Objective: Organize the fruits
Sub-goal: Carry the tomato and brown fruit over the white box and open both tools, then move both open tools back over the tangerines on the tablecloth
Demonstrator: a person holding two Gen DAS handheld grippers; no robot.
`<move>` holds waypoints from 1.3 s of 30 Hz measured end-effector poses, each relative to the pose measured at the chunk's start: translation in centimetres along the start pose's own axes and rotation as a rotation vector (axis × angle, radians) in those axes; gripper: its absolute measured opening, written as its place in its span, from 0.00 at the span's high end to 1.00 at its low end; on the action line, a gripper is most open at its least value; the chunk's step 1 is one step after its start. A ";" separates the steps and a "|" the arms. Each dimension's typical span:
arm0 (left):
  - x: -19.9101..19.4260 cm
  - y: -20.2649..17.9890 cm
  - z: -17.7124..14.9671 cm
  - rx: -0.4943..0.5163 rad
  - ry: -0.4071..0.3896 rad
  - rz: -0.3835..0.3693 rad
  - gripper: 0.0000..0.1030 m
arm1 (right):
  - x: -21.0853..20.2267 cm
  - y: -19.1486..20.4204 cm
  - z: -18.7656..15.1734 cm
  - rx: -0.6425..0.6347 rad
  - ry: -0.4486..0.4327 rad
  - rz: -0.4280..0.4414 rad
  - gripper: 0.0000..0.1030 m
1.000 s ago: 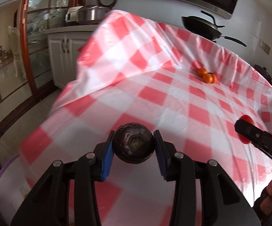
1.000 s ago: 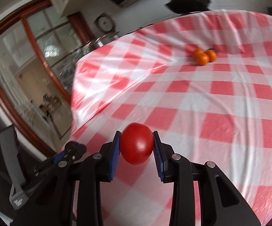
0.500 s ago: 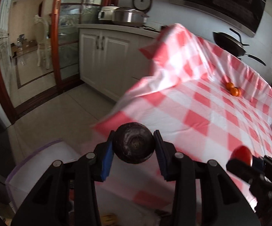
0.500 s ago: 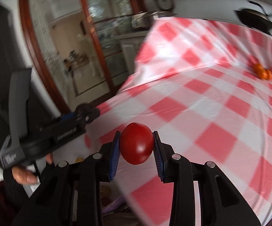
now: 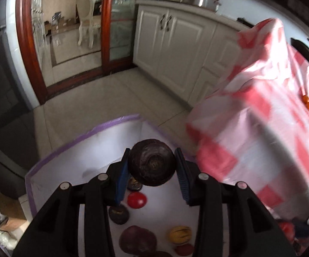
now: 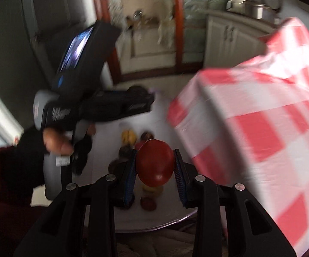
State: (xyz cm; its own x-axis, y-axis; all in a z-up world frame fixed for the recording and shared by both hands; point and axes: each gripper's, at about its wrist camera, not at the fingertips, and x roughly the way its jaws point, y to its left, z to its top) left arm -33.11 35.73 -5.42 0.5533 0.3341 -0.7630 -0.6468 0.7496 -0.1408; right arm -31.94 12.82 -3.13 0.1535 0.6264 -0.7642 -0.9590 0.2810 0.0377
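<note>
Left claw (image 5: 152,167) clamps a dark round fruit (image 5: 152,165); right claw (image 6: 155,166) clamps a red fruit (image 6: 155,163). Both hang over the white bin (image 5: 86,150) beside the checked surface (image 5: 261,141), apparently for dropping in.

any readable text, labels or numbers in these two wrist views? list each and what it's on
Nothing can be read.
White lettering on the side of the left gripper's body: motion-blurred, illegible.
Small pale label on its grey handle: too blurred.
Lit screen on top of it: only a blue glow.
Dark fruit, red fruit, white bin, checked tablecloth: no markings.
</note>
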 end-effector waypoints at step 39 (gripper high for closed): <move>2.2 1.6 1.4 -0.012 0.003 0.136 0.12 | 3.0 2.8 2.3 -0.127 0.104 0.060 0.29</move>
State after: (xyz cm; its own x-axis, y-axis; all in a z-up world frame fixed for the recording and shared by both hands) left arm -32.18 38.49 -6.44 0.4589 0.4303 -0.7774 -0.7219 0.6906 -0.0439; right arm -33.65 17.17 -3.85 0.0761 0.5590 -0.8256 -0.9890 0.1475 0.0087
